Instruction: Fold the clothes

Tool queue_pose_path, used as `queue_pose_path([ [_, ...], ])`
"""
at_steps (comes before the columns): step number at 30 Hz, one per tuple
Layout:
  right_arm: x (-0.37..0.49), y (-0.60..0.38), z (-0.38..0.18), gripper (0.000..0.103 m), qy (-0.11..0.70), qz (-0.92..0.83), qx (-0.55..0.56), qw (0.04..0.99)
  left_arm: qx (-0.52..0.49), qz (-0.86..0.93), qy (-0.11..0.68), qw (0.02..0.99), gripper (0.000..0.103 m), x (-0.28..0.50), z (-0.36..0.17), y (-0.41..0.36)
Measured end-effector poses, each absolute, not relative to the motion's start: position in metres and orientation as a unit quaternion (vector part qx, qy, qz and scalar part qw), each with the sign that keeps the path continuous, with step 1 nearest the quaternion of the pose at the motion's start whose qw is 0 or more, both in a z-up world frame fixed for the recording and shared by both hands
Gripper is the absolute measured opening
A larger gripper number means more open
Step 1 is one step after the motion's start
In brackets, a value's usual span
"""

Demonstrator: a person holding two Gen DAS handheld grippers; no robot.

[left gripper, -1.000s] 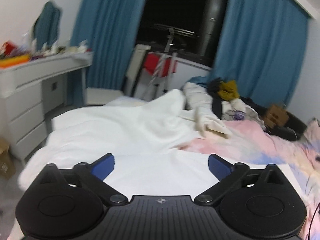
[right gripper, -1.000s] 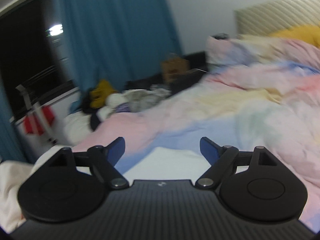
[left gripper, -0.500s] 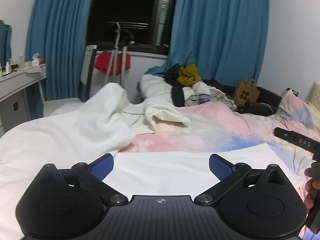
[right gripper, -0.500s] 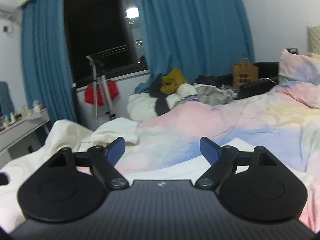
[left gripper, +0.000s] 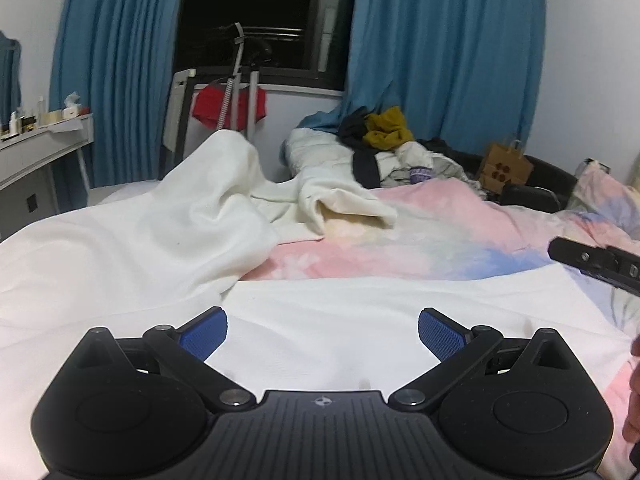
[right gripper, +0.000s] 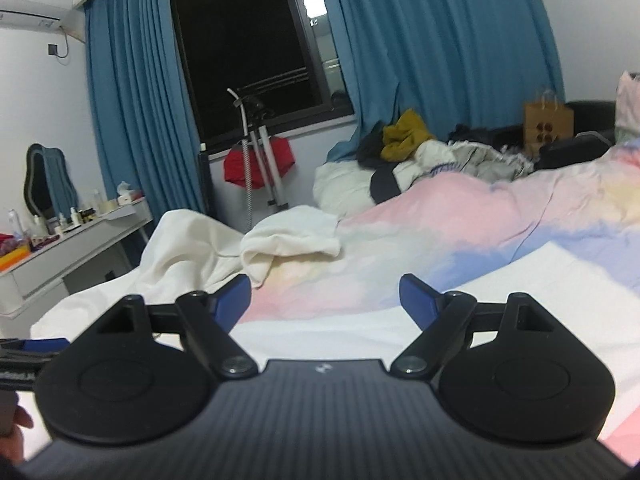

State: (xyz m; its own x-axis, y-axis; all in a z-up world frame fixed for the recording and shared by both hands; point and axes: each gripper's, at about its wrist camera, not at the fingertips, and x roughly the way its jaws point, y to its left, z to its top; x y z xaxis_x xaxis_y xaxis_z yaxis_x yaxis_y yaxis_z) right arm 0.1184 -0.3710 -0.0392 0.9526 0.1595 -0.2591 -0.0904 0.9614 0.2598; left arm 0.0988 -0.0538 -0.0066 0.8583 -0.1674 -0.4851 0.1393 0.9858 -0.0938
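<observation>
A flat white garment lies spread on the bed right in front of my left gripper, which is open and empty just above it. The same garment shows in the right wrist view under my right gripper, also open and empty. A rumpled cream-white cloth lies to the left and behind, also visible in the right wrist view. The right gripper's body pokes in at the left view's right edge.
The bed has a pink and blue pastel duvet. A pile of clothes lies at the far end, by a brown paper bag. A white dresser stands left. A rack with a red cloth stands by the window.
Both grippers swung to face the window and curtains, the left turning right and the right turning left. Both stayed open and empty, and the white garment now lies under both.
</observation>
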Motion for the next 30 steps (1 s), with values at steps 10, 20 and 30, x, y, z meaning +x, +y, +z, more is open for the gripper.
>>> queue_pose_path([
  [10,0.206,-0.380,-0.069,0.082,0.225,0.132,0.324,0.909,-0.039,-0.046,0.245,0.968,0.103,0.112,-0.024,-0.038],
  [20,0.401,-0.333,-0.099,0.081,0.276,0.106,0.463,0.836,-0.072,-0.030,0.236,0.969,0.103,0.144,-0.054,-0.003],
  [30,0.505,-0.321,-0.114,0.038,0.285,-0.026,0.384,0.878,-0.143,-0.053,0.266,0.952,0.103,0.173,-0.083,0.019],
])
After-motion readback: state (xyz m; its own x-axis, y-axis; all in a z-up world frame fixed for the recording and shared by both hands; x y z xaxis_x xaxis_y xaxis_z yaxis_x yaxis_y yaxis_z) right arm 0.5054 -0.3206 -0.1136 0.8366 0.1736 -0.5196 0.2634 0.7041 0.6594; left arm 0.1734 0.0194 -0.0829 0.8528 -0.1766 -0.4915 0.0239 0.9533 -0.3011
